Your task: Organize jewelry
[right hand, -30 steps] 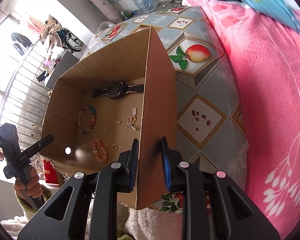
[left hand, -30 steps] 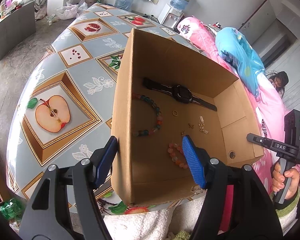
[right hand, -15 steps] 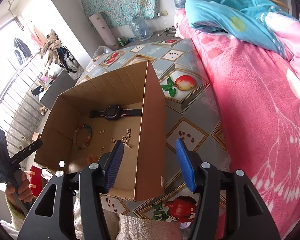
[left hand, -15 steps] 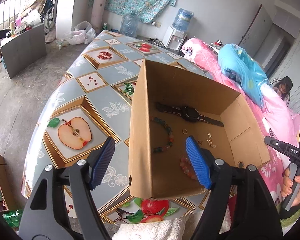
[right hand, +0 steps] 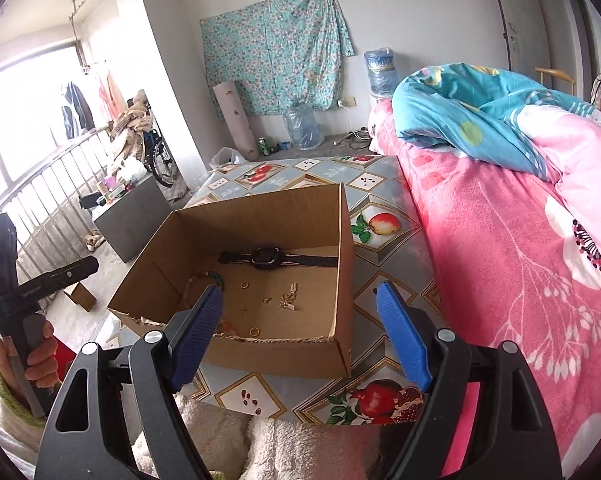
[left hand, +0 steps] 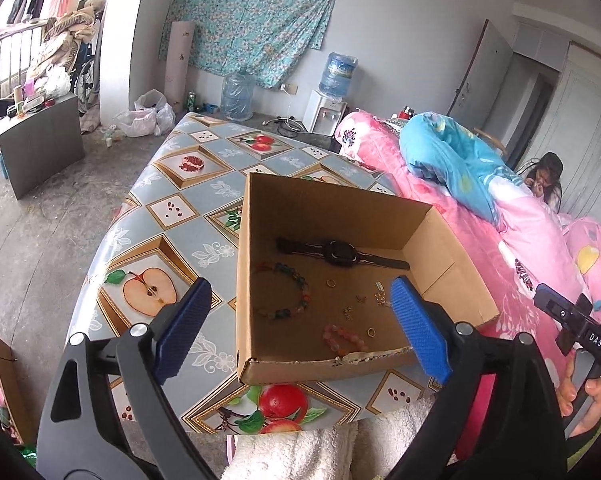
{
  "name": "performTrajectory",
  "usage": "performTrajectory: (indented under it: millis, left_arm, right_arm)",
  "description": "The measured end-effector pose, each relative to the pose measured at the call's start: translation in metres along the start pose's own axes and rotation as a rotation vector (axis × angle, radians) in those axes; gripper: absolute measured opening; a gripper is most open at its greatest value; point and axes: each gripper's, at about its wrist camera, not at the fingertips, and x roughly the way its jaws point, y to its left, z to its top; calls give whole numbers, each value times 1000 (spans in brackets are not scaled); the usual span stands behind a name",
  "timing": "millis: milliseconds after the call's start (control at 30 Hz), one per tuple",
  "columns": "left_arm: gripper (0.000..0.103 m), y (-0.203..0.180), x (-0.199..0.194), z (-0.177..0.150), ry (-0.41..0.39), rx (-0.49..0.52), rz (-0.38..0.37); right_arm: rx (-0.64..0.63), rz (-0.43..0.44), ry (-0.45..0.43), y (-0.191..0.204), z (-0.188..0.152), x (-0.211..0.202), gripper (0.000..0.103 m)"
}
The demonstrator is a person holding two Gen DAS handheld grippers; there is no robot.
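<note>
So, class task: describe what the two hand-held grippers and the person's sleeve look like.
Each hand-held gripper, left and right, has black angular arms with silver rivets and ribbed blue pads. A black pistol-style handle carries white lettering. The cuff is yellow-green knit.

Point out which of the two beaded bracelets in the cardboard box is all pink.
The small pink beaded bracelet by the box's torn near wall; the larger multicoloured beaded bracelet lies farther in, nearer the black watch.

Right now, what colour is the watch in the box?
Black; the watch shows best in the left wrist view.
</note>
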Motion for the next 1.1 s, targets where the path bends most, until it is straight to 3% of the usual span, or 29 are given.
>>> performTrajectory:
  millis: [200, 433, 700, 1033, 1100]
  left_arm:
    - [93, -26, -9, -11, -5, 69, 12]
    - [94, -52, -5, -32, 44, 104, -46]
    - [95, -66, -2, -43, 52, 92, -101]
    - [95, -70, 1, -43, 38, 79, -91]
    - [95, -70, 3, -44, 42, 78, -57]
  right_arm:
    - [-35, 26, 38, 27, -31, -1, 84]
    - [-65, 14, 126, 50, -58, 18, 87]
    - [-90, -71, 94, 52, -54, 14, 93]
    - [-91, -172, 86, 47, -50, 21, 96]
    - [-88, -196, 92, 45, -50, 24, 96]
